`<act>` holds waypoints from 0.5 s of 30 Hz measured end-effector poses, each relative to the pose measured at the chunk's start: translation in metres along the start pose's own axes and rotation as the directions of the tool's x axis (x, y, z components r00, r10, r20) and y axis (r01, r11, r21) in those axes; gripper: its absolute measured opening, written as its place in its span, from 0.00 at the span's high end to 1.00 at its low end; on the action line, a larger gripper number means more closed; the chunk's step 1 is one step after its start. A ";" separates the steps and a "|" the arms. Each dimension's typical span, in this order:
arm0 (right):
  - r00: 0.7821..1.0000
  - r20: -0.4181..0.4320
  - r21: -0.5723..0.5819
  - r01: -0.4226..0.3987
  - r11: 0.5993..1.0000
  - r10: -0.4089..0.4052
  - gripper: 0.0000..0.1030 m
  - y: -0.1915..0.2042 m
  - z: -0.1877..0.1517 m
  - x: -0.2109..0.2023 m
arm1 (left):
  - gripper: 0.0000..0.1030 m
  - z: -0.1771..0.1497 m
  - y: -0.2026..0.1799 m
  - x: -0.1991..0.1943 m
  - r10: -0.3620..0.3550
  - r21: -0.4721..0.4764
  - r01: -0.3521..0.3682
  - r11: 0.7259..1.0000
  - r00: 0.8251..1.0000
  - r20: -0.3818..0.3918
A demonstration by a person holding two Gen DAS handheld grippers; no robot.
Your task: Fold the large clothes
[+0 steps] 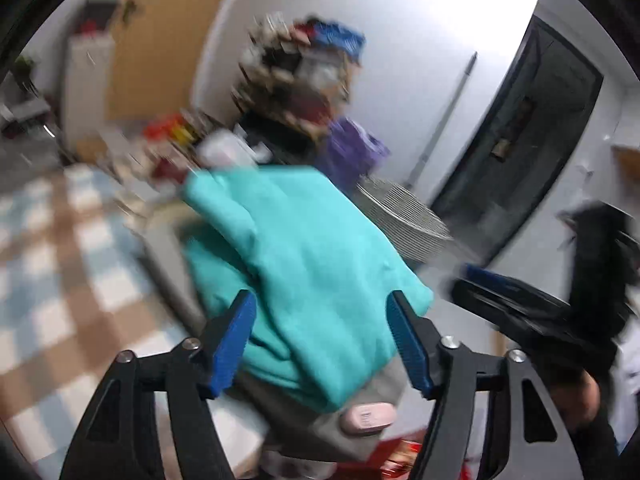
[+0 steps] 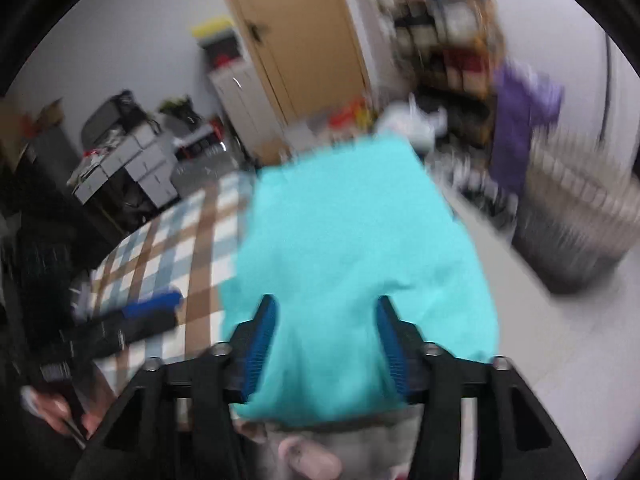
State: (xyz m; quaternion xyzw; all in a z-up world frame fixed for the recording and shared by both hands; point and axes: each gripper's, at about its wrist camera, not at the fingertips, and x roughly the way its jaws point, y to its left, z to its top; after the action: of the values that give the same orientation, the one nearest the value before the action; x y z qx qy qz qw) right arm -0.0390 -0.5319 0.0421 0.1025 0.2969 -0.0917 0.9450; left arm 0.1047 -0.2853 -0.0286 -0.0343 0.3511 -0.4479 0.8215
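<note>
Above the turquoise garment (image 1: 304,248), left tongs (image 1: 324,344) spread, right tongs (image 2: 326,344) likewise

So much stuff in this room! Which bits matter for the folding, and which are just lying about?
For the folding:
- turquoise garment, folded into a bundle
- left gripper, open
- right gripper, open
- checked cloth

Just lying about:
- laundry basket
- purple garment
- cluttered shelves
- wooden door
</note>
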 end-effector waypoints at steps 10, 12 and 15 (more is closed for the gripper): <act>0.898 0.413 0.033 0.151 0.988 -0.151 0.00 0.073 -0.077 -0.130 | 0.01 -0.049 -0.027 -0.101 0.235 -0.016 -0.240 0.971 0.932 0.278; 0.884 0.438 0.031 0.165 0.986 -0.161 0.00 0.082 -0.088 -0.143 | 0.01 -0.057 -0.032 -0.111 0.285 -0.011 -0.299 0.954 0.898 0.335; 0.863 0.468 0.038 0.193 0.980 -0.188 0.00 0.093 -0.101 -0.158 | 0.01 -0.067 -0.039 -0.122 0.312 0.013 -0.341 0.940 0.872 0.376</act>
State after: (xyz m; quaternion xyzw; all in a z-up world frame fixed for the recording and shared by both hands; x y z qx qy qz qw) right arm -0.1994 -0.4000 0.0656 0.0428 0.0685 -0.2053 0.9754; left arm -0.0066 -0.1985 0.0019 -0.0255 0.1734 -0.3017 0.9372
